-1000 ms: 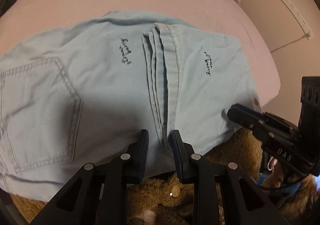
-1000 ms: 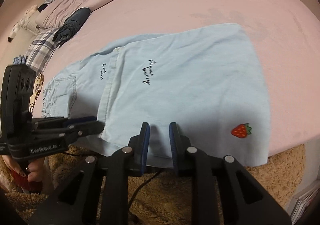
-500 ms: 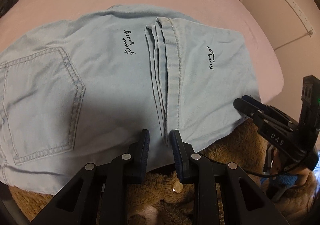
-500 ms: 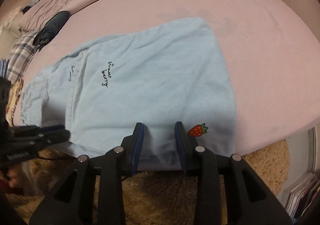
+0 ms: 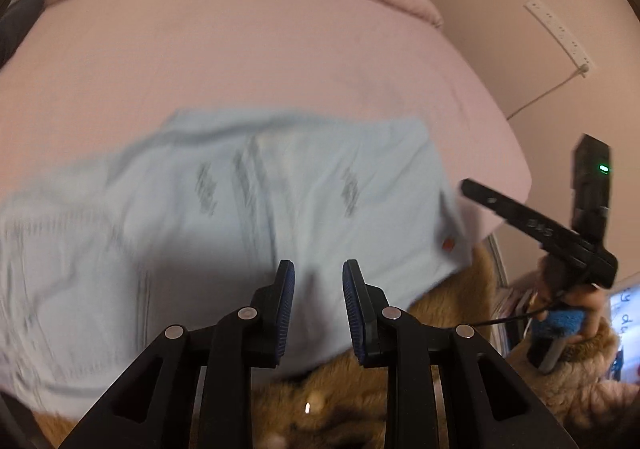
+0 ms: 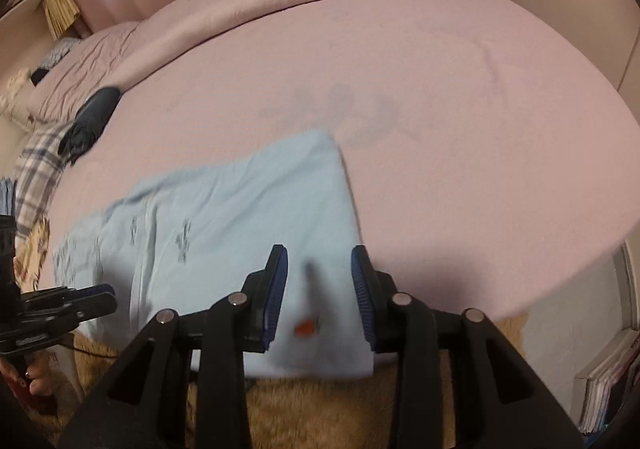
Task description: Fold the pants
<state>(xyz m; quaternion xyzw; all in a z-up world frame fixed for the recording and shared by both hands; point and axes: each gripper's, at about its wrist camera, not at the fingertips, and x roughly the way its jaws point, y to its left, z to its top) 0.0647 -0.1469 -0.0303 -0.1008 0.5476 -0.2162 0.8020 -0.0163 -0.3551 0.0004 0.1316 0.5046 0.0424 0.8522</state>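
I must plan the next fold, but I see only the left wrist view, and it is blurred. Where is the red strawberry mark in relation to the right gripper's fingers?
Observer: In the right wrist view the strawberry mark lies on the pants, near their front edge, and it shows in the gap between the two fingers of the right gripper. The jaws are closing, with the cloth between them, but the pads do not press it yet.
Operator: Thank you. Is something on the bed to the left of the pants?
Observer: Yes. A plaid cloth lies at the bed's left edge, apart from the pants, with a dark rolled garment just beyond it.
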